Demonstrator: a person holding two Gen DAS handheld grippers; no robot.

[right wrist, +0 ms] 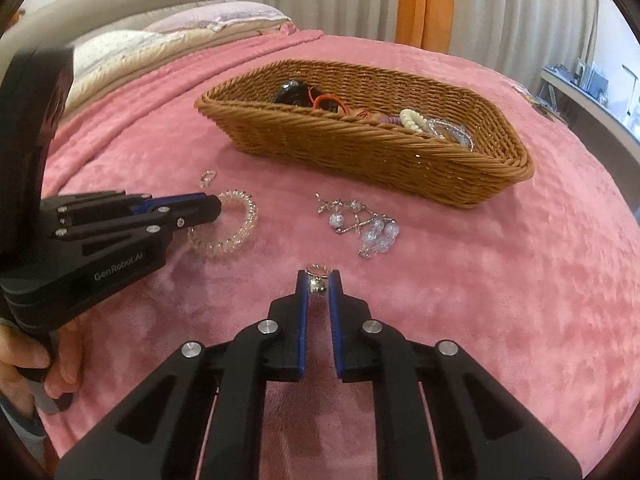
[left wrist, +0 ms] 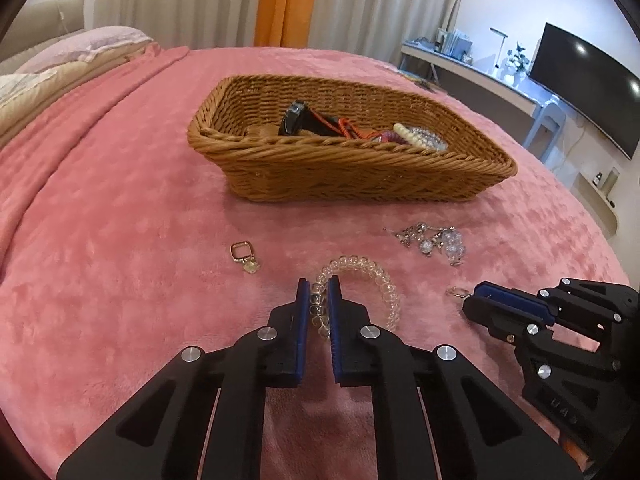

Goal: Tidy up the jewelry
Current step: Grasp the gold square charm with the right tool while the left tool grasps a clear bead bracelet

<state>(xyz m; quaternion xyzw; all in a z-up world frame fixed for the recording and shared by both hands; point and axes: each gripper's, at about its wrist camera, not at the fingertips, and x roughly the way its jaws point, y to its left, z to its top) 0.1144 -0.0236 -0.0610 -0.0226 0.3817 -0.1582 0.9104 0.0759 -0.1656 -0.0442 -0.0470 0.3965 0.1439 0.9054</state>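
Left wrist view: my left tongs [left wrist: 320, 280] pinch the clear coil bracelet [left wrist: 360, 280] on the pink bed [left wrist: 120, 260], in front of the basket [left wrist: 344, 176]. My right tongs [right wrist: 319, 276] are closed on a small silver ring [right wrist: 318, 286], nearer than the basket.

Wicker basket [left wrist: 320, 176] wall hides its jewelry's lower parts.
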